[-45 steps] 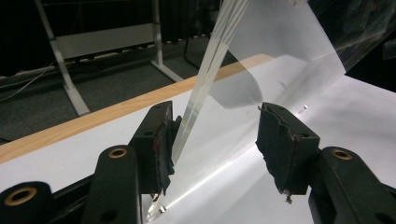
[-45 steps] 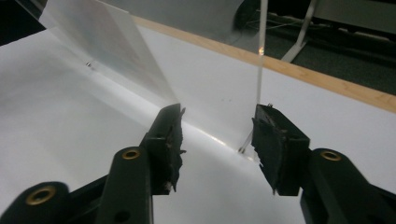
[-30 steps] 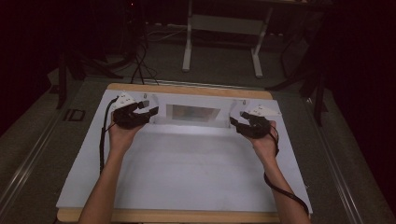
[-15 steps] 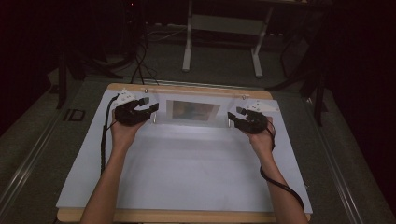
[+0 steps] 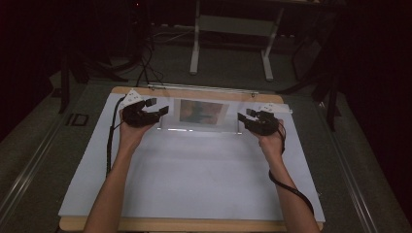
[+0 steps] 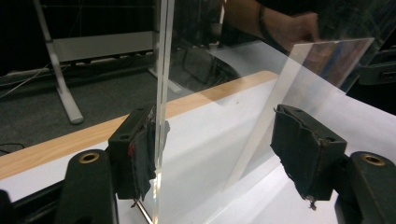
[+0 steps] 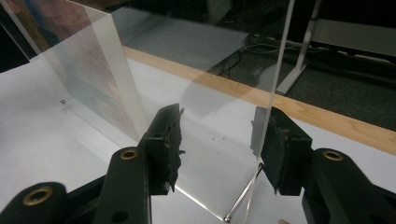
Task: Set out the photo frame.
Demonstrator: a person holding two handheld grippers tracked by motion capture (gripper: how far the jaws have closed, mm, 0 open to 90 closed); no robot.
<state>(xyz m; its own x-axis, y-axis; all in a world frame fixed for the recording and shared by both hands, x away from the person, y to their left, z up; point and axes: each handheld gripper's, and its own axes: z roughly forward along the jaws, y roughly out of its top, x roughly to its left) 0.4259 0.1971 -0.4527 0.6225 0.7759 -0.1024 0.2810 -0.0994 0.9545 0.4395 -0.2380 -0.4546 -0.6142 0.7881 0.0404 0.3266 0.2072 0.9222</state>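
High view: a clear acrylic picture frame [image 5: 201,115] stands upright near the far edge of a white table [image 5: 194,184]. Left gripper [image 5: 156,108] and right gripper [image 5: 244,117] flank its ends. Left jaws have just been opening and right jaws closing, both parted around the frame's edges, neither squeezing it.

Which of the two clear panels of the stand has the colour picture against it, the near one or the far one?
The near panel, the leaning one on the person's side: the picture lies against it. The far panel stands upright by the table's wooden edge and is bare.
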